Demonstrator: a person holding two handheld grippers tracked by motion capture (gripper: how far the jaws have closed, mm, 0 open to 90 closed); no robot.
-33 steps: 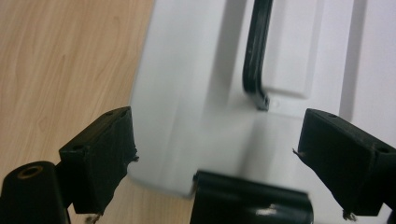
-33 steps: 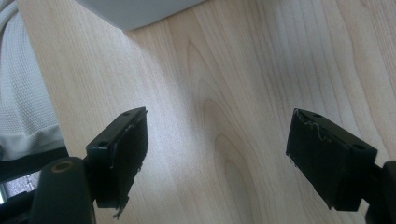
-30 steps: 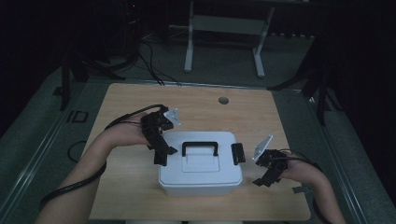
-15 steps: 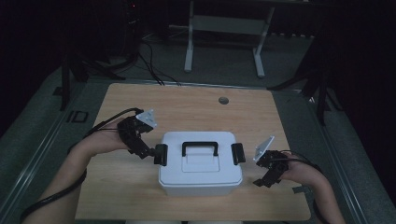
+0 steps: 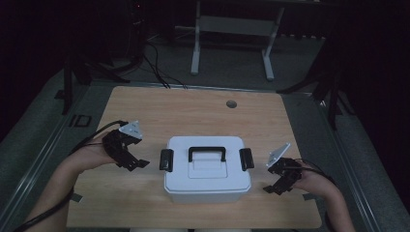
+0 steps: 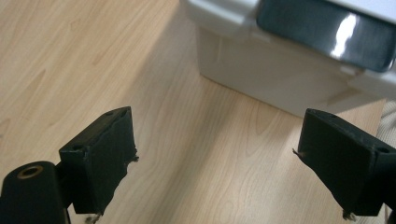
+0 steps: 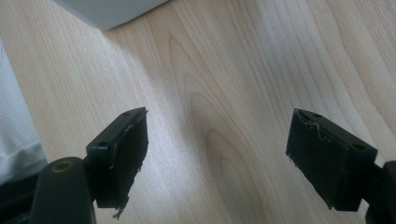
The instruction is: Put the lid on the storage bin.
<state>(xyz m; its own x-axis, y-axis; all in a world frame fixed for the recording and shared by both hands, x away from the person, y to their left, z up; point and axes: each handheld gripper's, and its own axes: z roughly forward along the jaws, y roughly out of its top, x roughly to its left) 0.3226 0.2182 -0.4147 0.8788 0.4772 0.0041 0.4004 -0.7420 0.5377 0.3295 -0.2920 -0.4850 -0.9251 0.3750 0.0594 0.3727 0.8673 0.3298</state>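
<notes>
A white lidded box (image 5: 207, 170) stands near the front middle of the wooden table (image 5: 193, 111). It has a black handle (image 5: 207, 153) on top and a black side latch (image 5: 166, 159) at each end. My left gripper (image 5: 137, 159) hovers just left of the box, open, nothing between its jaws. Along those jaws I see the box's white wall (image 6: 261, 74) and the shiny black latch (image 6: 327, 32) a short way ahead. My right gripper (image 5: 275, 182) is open to the right of the box, over bare wood, with a box corner (image 7: 107, 11) at the top left.
A round cable hole (image 5: 231, 104) lies in the table's far side. Behind the table stand a metal frame (image 5: 232, 29) and dark stands with cables on the floor. White cloth (image 7: 14, 135) shows at the left edge of the right gripper view.
My left gripper has pulled away from the box's left top corner, moving left and toward the person. The right gripper has stayed about where it was.
</notes>
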